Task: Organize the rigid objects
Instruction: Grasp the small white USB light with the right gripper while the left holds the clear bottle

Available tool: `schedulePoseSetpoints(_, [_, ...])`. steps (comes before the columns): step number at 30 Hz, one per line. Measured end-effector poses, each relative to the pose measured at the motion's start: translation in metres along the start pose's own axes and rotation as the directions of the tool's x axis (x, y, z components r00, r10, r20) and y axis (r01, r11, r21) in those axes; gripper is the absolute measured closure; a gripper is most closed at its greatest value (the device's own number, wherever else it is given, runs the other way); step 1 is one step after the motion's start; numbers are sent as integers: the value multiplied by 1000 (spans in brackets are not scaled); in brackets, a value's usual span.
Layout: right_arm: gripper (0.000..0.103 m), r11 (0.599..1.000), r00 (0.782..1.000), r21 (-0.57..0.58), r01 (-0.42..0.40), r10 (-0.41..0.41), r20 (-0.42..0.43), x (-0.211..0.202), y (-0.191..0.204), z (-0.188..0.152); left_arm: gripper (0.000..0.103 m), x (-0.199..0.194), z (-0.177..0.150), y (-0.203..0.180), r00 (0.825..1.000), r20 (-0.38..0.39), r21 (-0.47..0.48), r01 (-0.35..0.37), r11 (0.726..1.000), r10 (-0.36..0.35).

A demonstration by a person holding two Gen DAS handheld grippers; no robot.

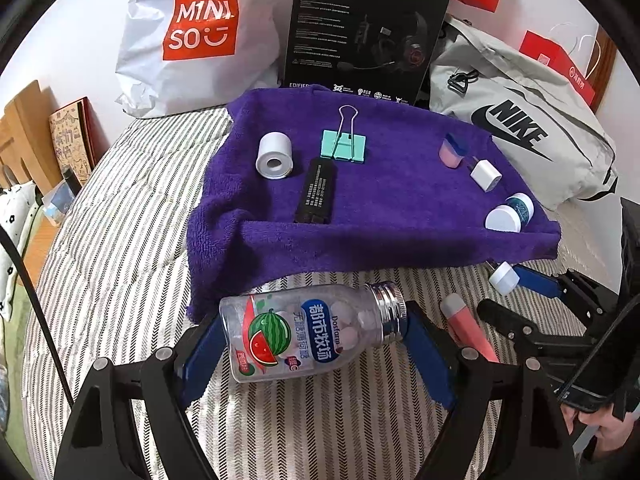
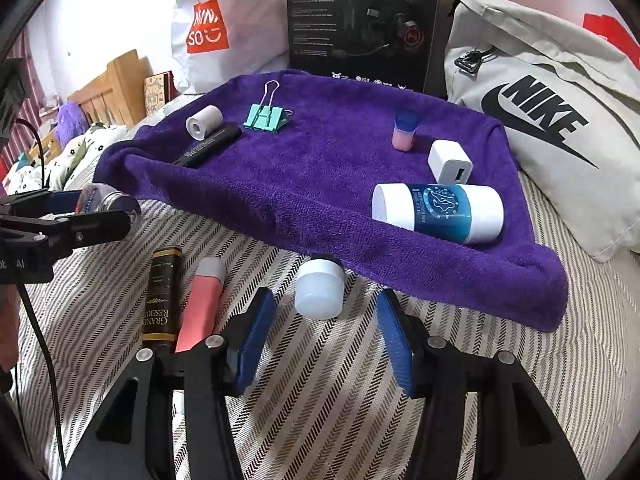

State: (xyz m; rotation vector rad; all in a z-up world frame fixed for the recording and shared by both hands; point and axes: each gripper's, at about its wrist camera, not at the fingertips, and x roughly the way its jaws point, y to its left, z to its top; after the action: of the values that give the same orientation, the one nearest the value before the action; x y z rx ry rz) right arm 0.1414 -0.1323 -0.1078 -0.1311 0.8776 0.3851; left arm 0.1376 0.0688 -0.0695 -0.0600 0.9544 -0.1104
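Note:
My left gripper is shut lengthwise on a clear watermelon-label candy bottle with a silver cap, just above the striped bed cover in front of the purple towel. The right wrist view shows that gripper at far left, the bottle's cap between its jaws. My right gripper is open, and a small white jar stands just ahead of its tips, touching neither pad. A pink tube and a dark gold-lettered tube lie left of it.
On the towel lie a white tape roll, a teal binder clip, a black bar, a pink-and-blue vial, a white charger and a blue jar. A headset box, shopping bags and a grey Nike bag line the back.

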Motion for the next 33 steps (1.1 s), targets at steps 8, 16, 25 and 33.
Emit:
schedulePoseSetpoints(8, [25,1000,1000,-20,11,-11,-8,3,3,1,19,0,-1,2,1000,14,0,3,1000,-3])
schedulePoseSetpoints(16, [3,1000,999,-4,21,-22,-37,8,-1,0,19,-2,-3,-3,1000,-2,12,-1,1000,1])
schedulePoseSetpoints(25, [1,1000,999,3,26,-26,-41,9,-2,0,19,-9,-9,-12,1000,-25,45,5,999,-4])
schedulePoseSetpoints(33, [0,1000,999,3,28,-27,-41,8,-2,-1,19,-12,-12,-6,1000,-31,29,8,1000,-7])
